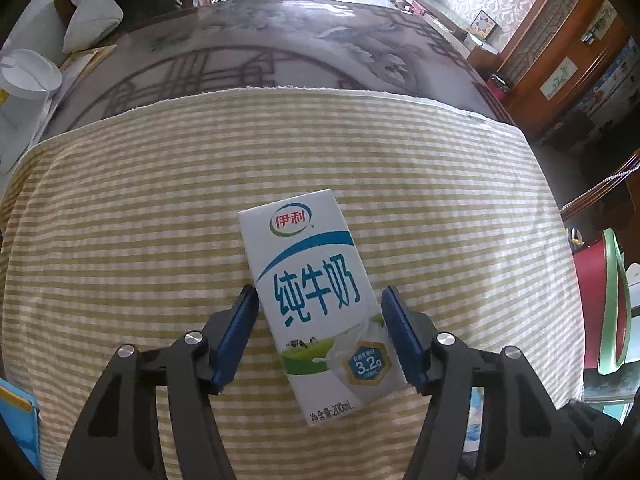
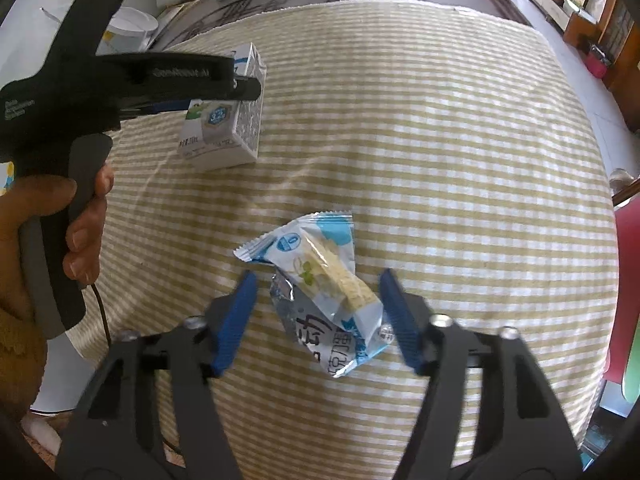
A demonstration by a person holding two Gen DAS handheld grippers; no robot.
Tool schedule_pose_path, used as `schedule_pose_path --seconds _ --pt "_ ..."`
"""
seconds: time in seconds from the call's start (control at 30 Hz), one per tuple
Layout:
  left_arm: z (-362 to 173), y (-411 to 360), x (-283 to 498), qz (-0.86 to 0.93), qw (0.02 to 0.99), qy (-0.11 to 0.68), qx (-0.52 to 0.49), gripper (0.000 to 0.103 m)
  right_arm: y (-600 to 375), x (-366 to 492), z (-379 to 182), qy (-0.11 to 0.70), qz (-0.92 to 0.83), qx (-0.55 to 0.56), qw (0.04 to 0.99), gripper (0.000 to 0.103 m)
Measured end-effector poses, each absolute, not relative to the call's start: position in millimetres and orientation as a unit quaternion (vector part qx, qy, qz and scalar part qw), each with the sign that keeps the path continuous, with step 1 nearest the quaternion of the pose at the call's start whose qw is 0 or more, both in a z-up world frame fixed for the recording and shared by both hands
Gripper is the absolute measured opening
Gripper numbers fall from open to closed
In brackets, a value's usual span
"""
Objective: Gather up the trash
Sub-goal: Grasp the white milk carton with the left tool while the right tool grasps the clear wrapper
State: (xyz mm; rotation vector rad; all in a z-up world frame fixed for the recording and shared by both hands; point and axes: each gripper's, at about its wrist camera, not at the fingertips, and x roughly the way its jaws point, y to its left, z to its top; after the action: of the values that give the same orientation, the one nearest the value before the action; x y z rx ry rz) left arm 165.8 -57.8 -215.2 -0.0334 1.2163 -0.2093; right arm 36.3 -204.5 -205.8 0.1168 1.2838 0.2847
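Observation:
A white and blue milk carton (image 1: 308, 264) lies on the yellow-striped cloth (image 1: 160, 220), and my left gripper (image 1: 318, 294) is shut on its two long sides with the blue pads (image 1: 240, 328) pressing in. The right wrist view shows the same carton (image 2: 224, 136) under the left gripper (image 2: 240, 92), which a hand (image 2: 80, 232) holds by its grip. A crumpled white and blue snack wrapper (image 2: 320, 284) rests on the cloth (image 2: 440, 160) between the fingers of my right gripper (image 2: 318, 276). That gripper is open; its left pad stands clear of the wrapper and its right pad is close beside it.
The cloth covers part of a glass-topped table (image 1: 280, 52) with a dark lattice pattern. White containers (image 1: 28, 76) stand off the cloth at the far left. A red and green object (image 1: 600, 300) sits past the table's right edge. A cable (image 2: 102, 320) hangs from the left gripper's handle.

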Motion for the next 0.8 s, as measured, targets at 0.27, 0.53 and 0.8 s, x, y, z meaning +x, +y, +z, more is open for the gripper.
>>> schedule_pose_path --seconds 0.27,0.53,0.8 --pt "-205 -54 153 -0.098 0.826 0.555 -0.011 0.056 -201 31 -196 0.573 0.138 0.046 0.806 0.023" --pt "-181 -56 137 -0.104 0.841 0.530 -0.002 0.056 -211 27 -182 0.546 0.118 0.065 0.827 0.022" --pt "-162 -59 122 -0.111 0.850 0.516 -0.003 0.056 -238 24 -161 0.509 0.079 0.113 0.850 0.022"
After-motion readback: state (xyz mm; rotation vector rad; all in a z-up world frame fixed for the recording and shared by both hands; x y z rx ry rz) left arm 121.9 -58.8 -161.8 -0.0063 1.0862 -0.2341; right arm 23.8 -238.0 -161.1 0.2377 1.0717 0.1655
